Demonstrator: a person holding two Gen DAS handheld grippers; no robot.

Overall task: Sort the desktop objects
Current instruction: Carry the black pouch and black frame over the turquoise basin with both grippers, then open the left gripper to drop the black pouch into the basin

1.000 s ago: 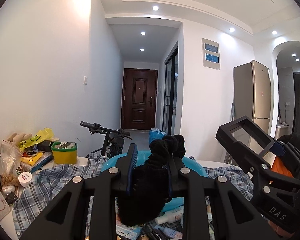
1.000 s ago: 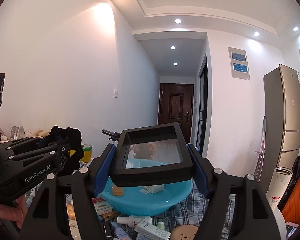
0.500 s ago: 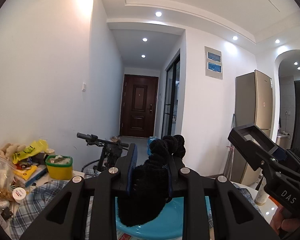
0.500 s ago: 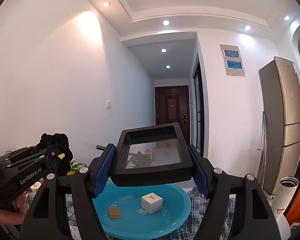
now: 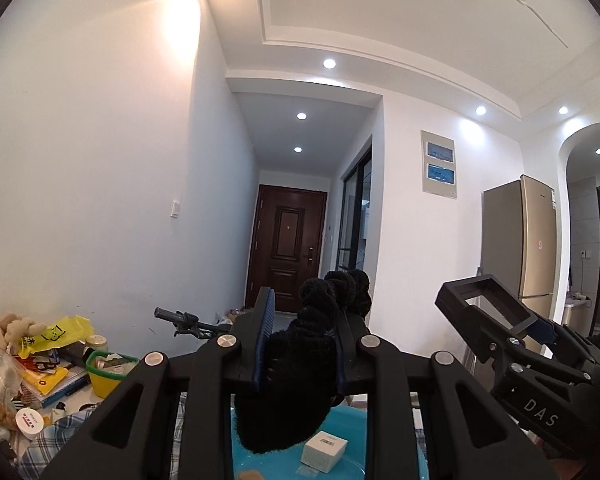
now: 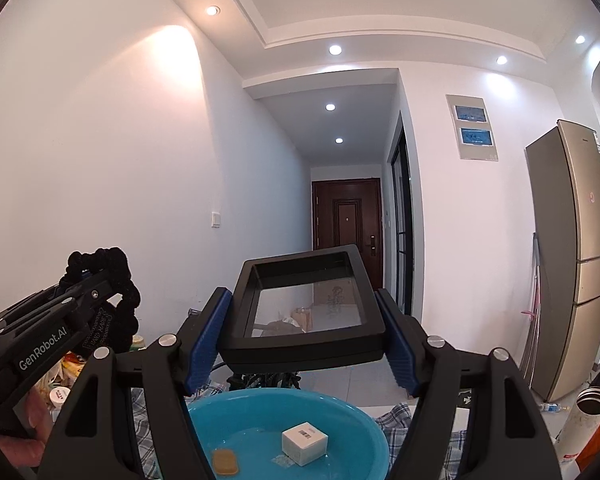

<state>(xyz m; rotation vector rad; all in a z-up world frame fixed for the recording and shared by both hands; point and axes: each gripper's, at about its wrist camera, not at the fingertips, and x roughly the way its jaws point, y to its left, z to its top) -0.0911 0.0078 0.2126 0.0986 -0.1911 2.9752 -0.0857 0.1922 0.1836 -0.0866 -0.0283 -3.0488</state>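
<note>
Both grippers have been raised since a second ago, so that the cluttered desk is largely lost from view. The left gripper [image 5: 300, 360] is closed on one fuzzy black knitted glove [image 5: 288, 392]; the right gripper [image 6: 300, 344] is clamped on one rigid black rectangular frame box [image 6: 304, 312] with a clear film window. Below, one round glossy blue basin [image 6: 352, 416] is seen holding one white cube box [image 6: 304, 442] and one tan oval piece [image 6: 225, 462].

The left tool [image 5: 300, 344] is raised and tilted upward, its two fingers drawn close and clamped on something between them. The right tool [image 6: 304, 344] sits beside it at much the same height — fingers spread wide, pressed against either side of what they carry. A bare hand [image 6: 24, 436] grips the left tool's handle.
</note>
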